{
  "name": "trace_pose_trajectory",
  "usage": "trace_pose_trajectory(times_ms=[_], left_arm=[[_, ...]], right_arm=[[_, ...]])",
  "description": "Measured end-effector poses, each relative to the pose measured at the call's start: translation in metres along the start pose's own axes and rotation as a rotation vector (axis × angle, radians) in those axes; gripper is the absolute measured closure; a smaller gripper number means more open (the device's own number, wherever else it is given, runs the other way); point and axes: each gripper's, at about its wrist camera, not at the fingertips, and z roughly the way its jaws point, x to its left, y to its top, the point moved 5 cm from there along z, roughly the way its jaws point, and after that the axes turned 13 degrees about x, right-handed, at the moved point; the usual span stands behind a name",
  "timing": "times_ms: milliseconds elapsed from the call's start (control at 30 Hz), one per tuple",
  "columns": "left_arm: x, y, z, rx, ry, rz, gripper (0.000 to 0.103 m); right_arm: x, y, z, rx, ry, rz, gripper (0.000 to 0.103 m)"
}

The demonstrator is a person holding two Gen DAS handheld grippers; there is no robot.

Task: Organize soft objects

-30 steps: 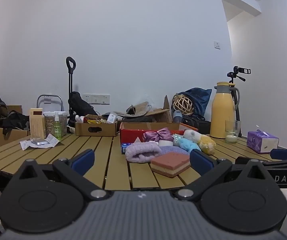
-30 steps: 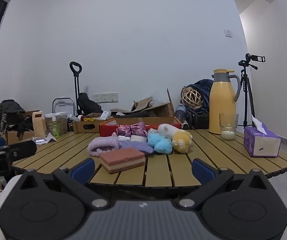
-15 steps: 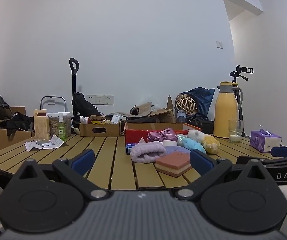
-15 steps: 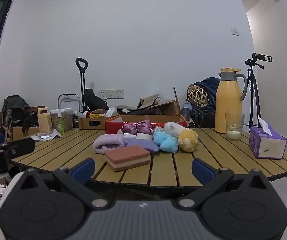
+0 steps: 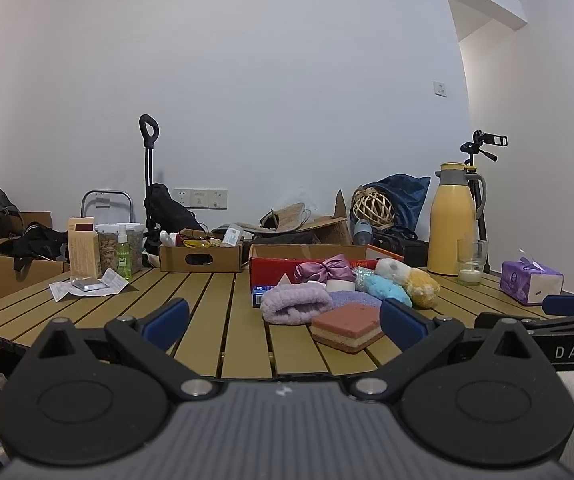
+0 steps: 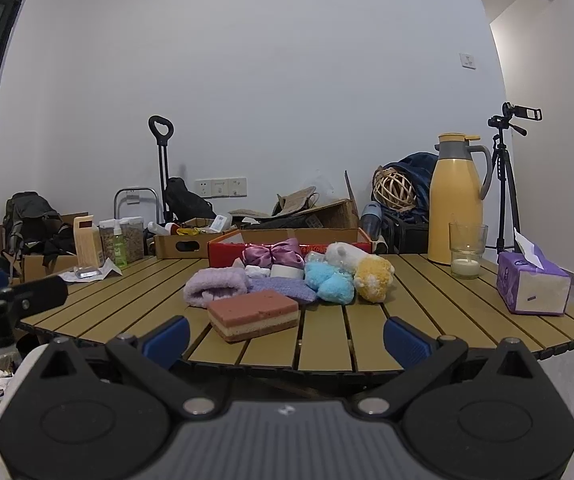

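The left gripper (image 5: pixel 285 320) is held with its blue-padded fingers (image 5: pixel 165 317) spread wide, and nothing is gripped between them. The right gripper (image 6: pixel 286 334) is likewise opened wide and empty, its fingers (image 6: pixel 405 338) held just short of the near edge of the slatted wooden table (image 6: pixel 427 300). Both are kept low, at about tabletop height (the right one is also seen from the side at the right edge of the left wrist view).

Nearest the fingers, a layered pink sponge (image 6: pixel 253 314) is seen lying flat on the slats. Just behind it a rolled lilac fleece piece (image 6: pixel 215 287) and a flat purple cloth (image 6: pixel 285 289) are placed, the cloth touching the sponge's far side. To the right of these, a blue plush (image 6: pixel 330 282) and a yellow-and-white plush (image 6: pixel 371 276) are laid side by side, touching. A purple satin bow (image 6: pixel 273 254) and a white roll (image 6: pixel 287 271) are found behind the cluster, directly before an open red box (image 6: pixel 227 250).

Farther right, a glass with a candle (image 6: pixel 467 250), a yellow thermos jug (image 6: pixel 455 200) and a purple tissue box (image 6: pixel 533 286) are set well apart from the soft things. At the far left of the table, a small carton (image 5: pixel 83 246), jars and a green bottle (image 5: pixel 123 258) are grouped.
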Motion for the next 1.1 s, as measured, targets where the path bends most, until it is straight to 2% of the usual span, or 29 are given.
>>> trace_pose_trajectory(times_ms=[1100], left_arm=[[0.0008,0.0006,0.0004,0.002,-0.002,-0.003,0.000]], right_arm=[[0.0024,0.0006,0.0015,0.015,-0.007,-0.007,0.000]])
